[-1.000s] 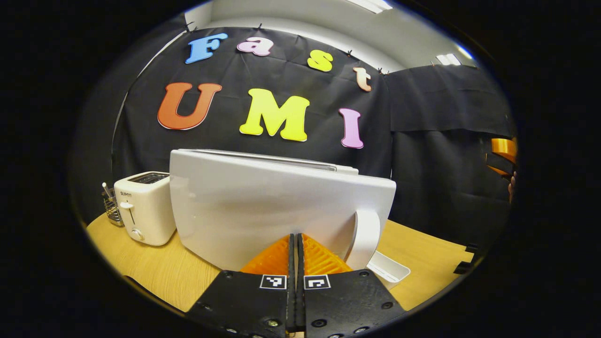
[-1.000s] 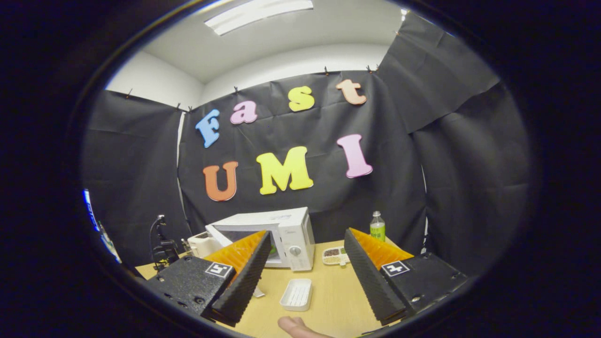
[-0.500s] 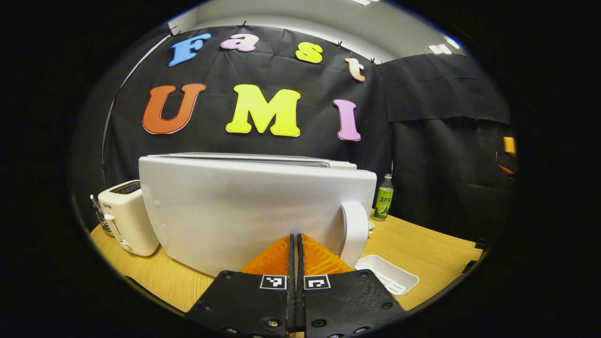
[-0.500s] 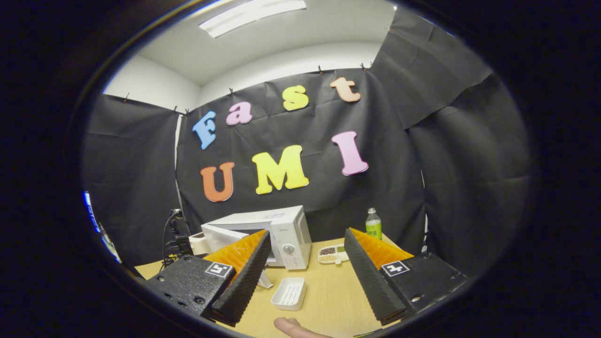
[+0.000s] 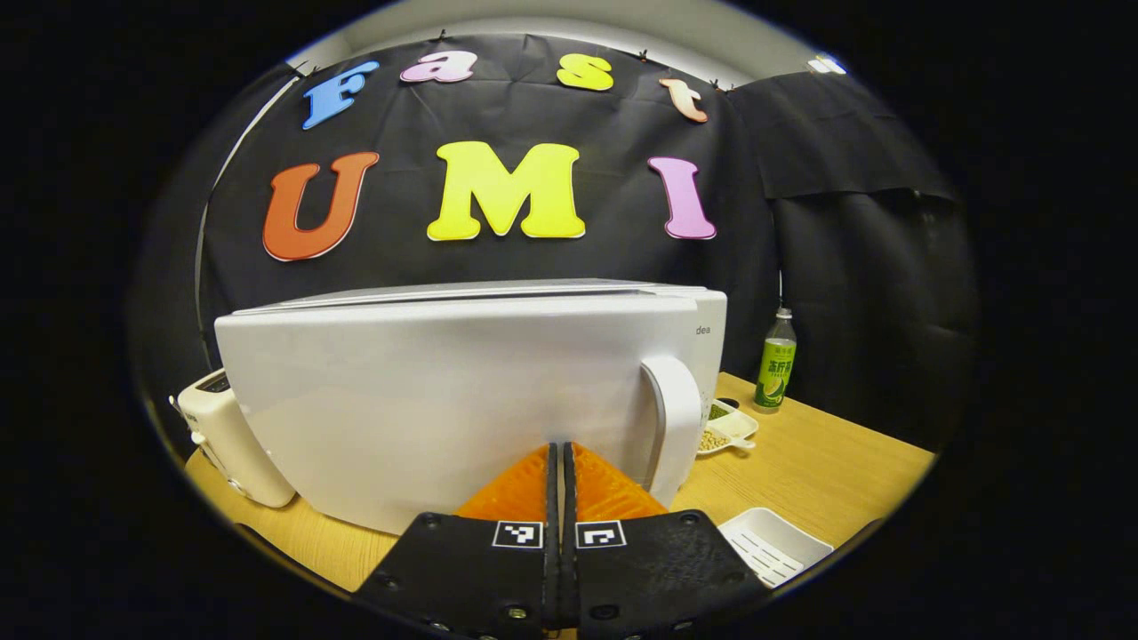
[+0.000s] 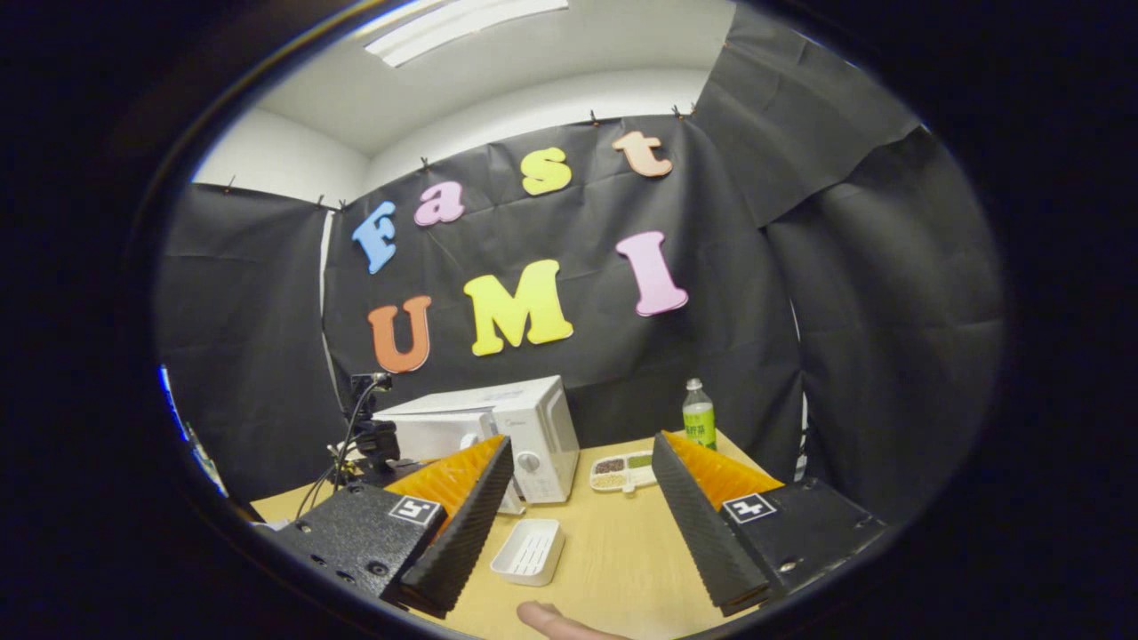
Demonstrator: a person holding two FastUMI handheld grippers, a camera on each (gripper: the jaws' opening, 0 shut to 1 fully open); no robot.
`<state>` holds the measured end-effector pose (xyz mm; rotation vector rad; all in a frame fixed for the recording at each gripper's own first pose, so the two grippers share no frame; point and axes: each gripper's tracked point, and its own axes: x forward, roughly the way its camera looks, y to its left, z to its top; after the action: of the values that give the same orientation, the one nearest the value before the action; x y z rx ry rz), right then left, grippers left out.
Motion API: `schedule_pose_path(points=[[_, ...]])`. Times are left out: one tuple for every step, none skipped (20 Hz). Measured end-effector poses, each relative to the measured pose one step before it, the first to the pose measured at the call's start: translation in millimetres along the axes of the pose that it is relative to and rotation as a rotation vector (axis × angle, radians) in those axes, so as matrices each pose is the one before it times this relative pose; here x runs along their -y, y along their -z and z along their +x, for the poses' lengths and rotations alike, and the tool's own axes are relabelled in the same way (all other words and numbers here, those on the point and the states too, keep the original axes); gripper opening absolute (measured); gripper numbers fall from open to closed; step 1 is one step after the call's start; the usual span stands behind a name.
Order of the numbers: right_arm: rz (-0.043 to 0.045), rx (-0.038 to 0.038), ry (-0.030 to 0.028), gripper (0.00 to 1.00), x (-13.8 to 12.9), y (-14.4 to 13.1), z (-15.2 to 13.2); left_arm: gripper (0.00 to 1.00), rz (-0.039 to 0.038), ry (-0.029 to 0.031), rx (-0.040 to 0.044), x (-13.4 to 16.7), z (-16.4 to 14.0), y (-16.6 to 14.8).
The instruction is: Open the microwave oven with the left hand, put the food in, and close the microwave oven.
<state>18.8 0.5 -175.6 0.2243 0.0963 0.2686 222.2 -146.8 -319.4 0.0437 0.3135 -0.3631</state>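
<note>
left hand-held gripper (image 5: 558,462): fingers pressed together, nothing between them, tips right up against the door (image 5: 427,400)
door: over the last second it's swung from well open to nearly flush with the microwave (image 6: 498,427), so closing looks almost done, just needs the last push
handle (image 5: 677,427): just right of the tips
right hand-held gripper (image 6: 573,498): jaws wide apart, empty, hanging back over the near edge of the surface (image 6: 613,560)
white tray (image 6: 528,551): empty, mid-surface, out of the door's path
food: can't tell, presumably inside
far side: snack dish (image 6: 622,471), bottle (image 6: 699,414), toaster (image 5: 233,436) past the microwave, nothing blocking
</note>
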Motion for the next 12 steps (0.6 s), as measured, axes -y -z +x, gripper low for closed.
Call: schedule_pose_path(points=[[-0.00453,0.00041,0.01366,1.0,2.68,-1.13,1.1,0.0,-0.02004,-0.00649,0.00043,0.7,5.91,-0.92],[-0.00548,0.00314,0.00904,1.0,-0.57,-2.79,-0.08,0.0,-0.018,-0.01117,0.00345,-0.5,5.93,-1.72],[-0.00902,0.00606,0.00194,1.0,-1.58,-3.7,-0.81,0.0,-0.02897,-0.00904,-0.01746,-0.91,2.89,2.95],[-0.01373,0.00371,0.00222,1.0,-1.37,-1.69,0.24,0.0,-0.02277,-0.00313,0.00685,0.38,3.64,-3.01],[-0.01566,0.00193,0.00437,1.0,-1.42,-2.4,-0.61,0.0,-0.01451,0.00192,-0.00502,-0.07,2.03,-0.8],[-0.01153,0.00407,0.00001,1.0,-2.8,-2.35,-1.79,0.0,-0.00801,-0.00259,0.00118,-1.65,3.23,-1.5],[-0.00493,0.00463,-0.00712,0.91,-5.16,-2.95,-1.72,0.0,-0.01565,-0.02236,-0.05922,-6.76,0.34,9.15],[-0.00305,0.00226,-0.00766,1.0,-5.42,-2.29,-3.55,0.0,-0.0133,0.00785,0.03331,1.92,-1.54,-8.61],[-0.00216,0.00004,-0.00249,1.0,-3.9,-0.62,-2.18,0.0,-0.00956,0.00389,-0.02603,1.94,0.99,3.73],[-0.0016,-0.002,-0.00196,1.0,-2.46,-0.87,-1.65,0.0,-0.00619,0.00389,-0.00338,0.54,-2.28,0.99],[-0.0029,-0.00508,-0.00048,1.0,-2.78,-0.67,-2.81,0.0,-0.00556,0.00489,-0.00137,-0.45,2.22,0.56],[-0.00371,-0.00205,-0.00029,1.0,-2.96,-1.43,-2.4,0.0,-0.0058,0.00349,-0.00188,0.29,-0.62,-0.32]])
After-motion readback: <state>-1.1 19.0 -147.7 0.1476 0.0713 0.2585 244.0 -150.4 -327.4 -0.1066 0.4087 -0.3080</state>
